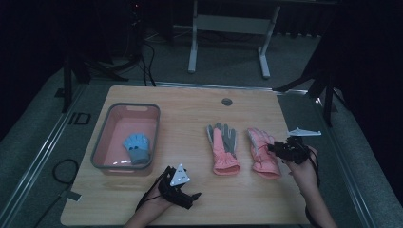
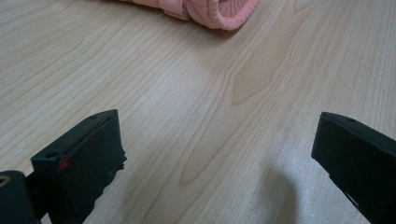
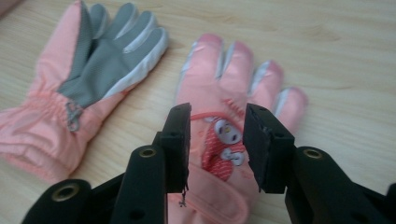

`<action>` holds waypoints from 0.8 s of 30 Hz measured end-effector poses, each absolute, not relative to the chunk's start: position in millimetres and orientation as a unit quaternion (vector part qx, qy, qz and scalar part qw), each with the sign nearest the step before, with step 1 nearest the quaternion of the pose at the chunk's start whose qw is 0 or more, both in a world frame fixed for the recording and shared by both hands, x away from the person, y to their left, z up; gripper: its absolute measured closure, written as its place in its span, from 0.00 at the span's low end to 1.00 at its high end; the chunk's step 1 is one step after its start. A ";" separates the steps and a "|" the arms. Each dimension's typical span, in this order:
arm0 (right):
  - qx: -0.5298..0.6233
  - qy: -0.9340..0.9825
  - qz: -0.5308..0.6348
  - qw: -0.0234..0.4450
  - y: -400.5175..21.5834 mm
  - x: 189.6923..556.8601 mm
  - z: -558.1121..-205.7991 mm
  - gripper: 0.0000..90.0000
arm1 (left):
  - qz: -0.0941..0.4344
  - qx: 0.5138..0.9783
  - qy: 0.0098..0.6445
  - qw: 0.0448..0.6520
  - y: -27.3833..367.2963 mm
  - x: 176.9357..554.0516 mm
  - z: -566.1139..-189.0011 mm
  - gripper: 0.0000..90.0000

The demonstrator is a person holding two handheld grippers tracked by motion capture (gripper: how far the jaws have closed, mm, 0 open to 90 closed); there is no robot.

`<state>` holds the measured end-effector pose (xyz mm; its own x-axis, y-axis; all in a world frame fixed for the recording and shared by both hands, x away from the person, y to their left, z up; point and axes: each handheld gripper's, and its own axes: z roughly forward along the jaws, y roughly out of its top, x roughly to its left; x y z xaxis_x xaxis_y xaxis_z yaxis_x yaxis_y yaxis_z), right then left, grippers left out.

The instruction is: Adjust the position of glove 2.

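right gripper [image 3: 217,140]: held over the right-hand pink glove [image 3: 233,135], fingers [image 3: 180,140] partly apart, one on either side of the cartoon patch on the glove's back. Pads not pressing on the fabric; glove lies flat under them.
right gripper, high view [image 1: 275,148]: at the right edge of the surface, over the same glove [image 1: 261,154]; a hand holds it from below-right.
right-hand pink glove: back side up, fingertips pointing away from the person, cuff toward the near edge.
left-hand pink glove [image 1: 222,148]: just beside the other, not touching it, grey palm side up [image 3: 100,60], cuff also toward the near edge.
left gripper [image 1: 187,192]: low near the front edge of the surface, left of the gloves, grey three-cornered plate on top. Fingers [image 2: 81,158] wide apart, nothing but bare wood between them.
left gripper view: a pink glove cuff [image 2: 224,11] at the top edge, well apart from the fingers.
bin [image 1: 102,137]: grey rim, pink inside, at the left of the surface.
blue glove [image 1: 137,147]: lies inside the bin, toward its right wall.
surface [image 1: 190,118]: light wood grain, a round grommet [image 1: 226,101] near the far edge.
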<state>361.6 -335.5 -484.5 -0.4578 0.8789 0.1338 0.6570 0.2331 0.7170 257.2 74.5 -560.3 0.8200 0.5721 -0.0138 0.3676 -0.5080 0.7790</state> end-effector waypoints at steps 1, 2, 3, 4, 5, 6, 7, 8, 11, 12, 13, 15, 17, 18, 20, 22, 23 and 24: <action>0.502 0.769 0.368 0.147 -336.0 361.9 -488.7 0.68 | 0.123 0.859 0.273 0.414 74.6 257.1 -560.4 0.02; 0.502 0.771 0.367 0.141 -335.8 362.4 -492.7 0.67 | 0.123 0.859 0.274 0.414 74.6 257.2 -560.4 0.02; 0.502 0.772 0.365 0.139 -335.5 362.8 -495.7 0.67 | 0.123 0.859 0.274 0.414 74.7 257.3 -560.4 0.02; 0.505 0.771 0.362 0.138 -335.1 363.1 -499.4 0.67 | 0.123 0.859 0.274 0.414 74.7 257.3 -560.4 0.02; 0.505 0.773 0.360 0.137 -334.9 363.7 -503.1 0.67 | 0.122 0.859 0.274 0.414 74.7 257.3 -560.4 0.02; 0.507 0.773 0.356 0.138 -334.7 364.7 -507.6 0.67 | 0.123 0.859 0.274 0.415 74.7 257.3 -560.4 0.02; 0.510 0.773 0.351 0.138 -334.9 365.7 -511.5 0.67 | 0.122 0.859 0.273 0.415 74.8 257.3 -560.3 0.02; 0.512 0.773 0.347 0.139 -335.3 366.9 -515.5 0.67 | 0.122 0.859 0.274 0.415 74.9 257.3 -560.4 0.02; 0.516 0.774 0.344 0.130 -336.3 369.7 -527.6 0.69 | 0.122 0.860 0.274 0.414 74.8 257.2 -560.4 0.02; 0.516 0.772 0.349 0.127 -336.5 370.3 -531.9 0.71 | 0.122 0.860 0.273 0.414 74.7 257.1 -560.4 0.02; 0.515 0.769 0.356 0.125 -336.9 370.4 -534.5 0.76 | 0.122 0.860 0.274 0.414 74.6 257.1 -560.5 0.02; 0.512 0.769 0.363 0.120 -337.0 370.7 -536.4 0.84 | 0.122 0.861 0.273 0.411 74.6 257.4 -560.3 0.02; 0.509 0.772 0.361 0.119 -335.2 371.3 -536.8 0.91 | 0.121 0.861 0.274 0.411 74.5 257.6 -560.5 0.02; 0.510 0.772 0.360 0.119 -334.5 371.3 -536.2 0.94 | 0.121 0.861 0.274 0.411 74.5 257.6 -560.4 0.02; 0.514 0.769 0.360 0.122 -333.4 370.2 -534.7 0.97 | 0.122 0.861 0.274 0.412 74.5 257.5 -560.5 0.02; 0.519 0.764 0.365 0.122 -333.5 368.2 -531.7 0.99 | 0.121 0.860 0.276 0.412 74.3 257.4 -560.7 0.02; 0.522 0.759 0.371 0.122 -334.2 366.8 -527.6 0.99 | 0.121 0.860 0.276 0.412 74.2 257.5 -560.7 0.02; 0.522 0.757 0.373 0.121 -334.4 366.2 -524.9 0.99 | 0.121 0.860 0.276 0.412 74.1 257.5 -560.7 0.02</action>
<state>366.2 -334.4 -524.9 -0.4248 0.8814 0.2066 0.7007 0.1756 0.6915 257.5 74.1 -560.7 0.8178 0.5753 -0.0189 0.3755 -0.5083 0.7750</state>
